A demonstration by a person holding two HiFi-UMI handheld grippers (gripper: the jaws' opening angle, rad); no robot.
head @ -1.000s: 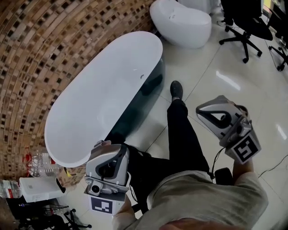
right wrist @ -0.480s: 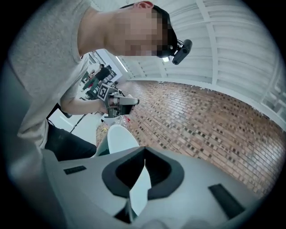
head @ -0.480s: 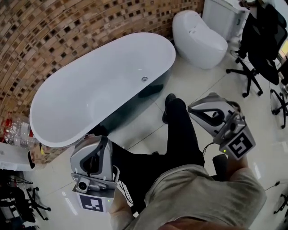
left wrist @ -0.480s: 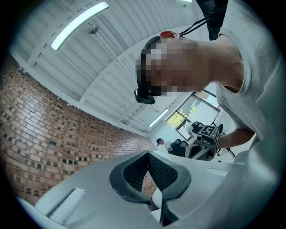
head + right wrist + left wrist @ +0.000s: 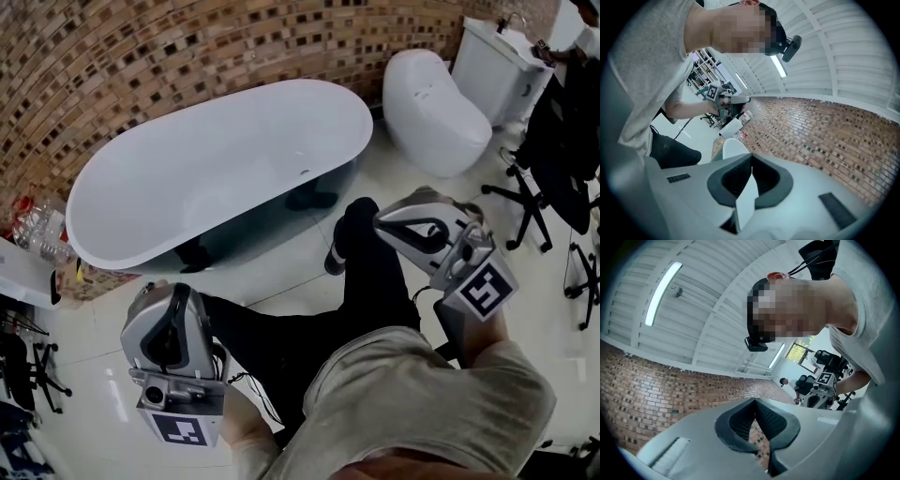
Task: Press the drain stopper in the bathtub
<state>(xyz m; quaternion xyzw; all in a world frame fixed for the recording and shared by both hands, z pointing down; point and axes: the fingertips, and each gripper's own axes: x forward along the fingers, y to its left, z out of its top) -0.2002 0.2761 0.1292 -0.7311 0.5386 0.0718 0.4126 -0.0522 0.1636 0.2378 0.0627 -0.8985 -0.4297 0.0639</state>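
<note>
The white oval bathtub (image 5: 141, 187) stands against the brick wall in the head view. Its small round drain stopper (image 5: 303, 172) sits on the tub floor near the right end. Both grippers are held close to my body, well short of the tub and tilted upward. My left gripper (image 5: 172, 328) is at the lower left and my right gripper (image 5: 427, 225) at the right. The left gripper view shows the left gripper (image 5: 755, 401) with pad tips together and nothing between them. The right gripper (image 5: 751, 158) looks the same in its own view.
A white toilet (image 5: 434, 105) and its cistern (image 5: 500, 56) stand right of the tub. A black office chair (image 5: 562, 131) is at the far right. Plastic bottles (image 5: 36, 228) lie left of the tub. My black-trousered leg (image 5: 370, 281) and shoe (image 5: 339, 246) are on the glossy floor.
The head view has swung, so the tub now lies more level and higher in the picture, with the toilet further right. Both grippers stayed shut near my body.
</note>
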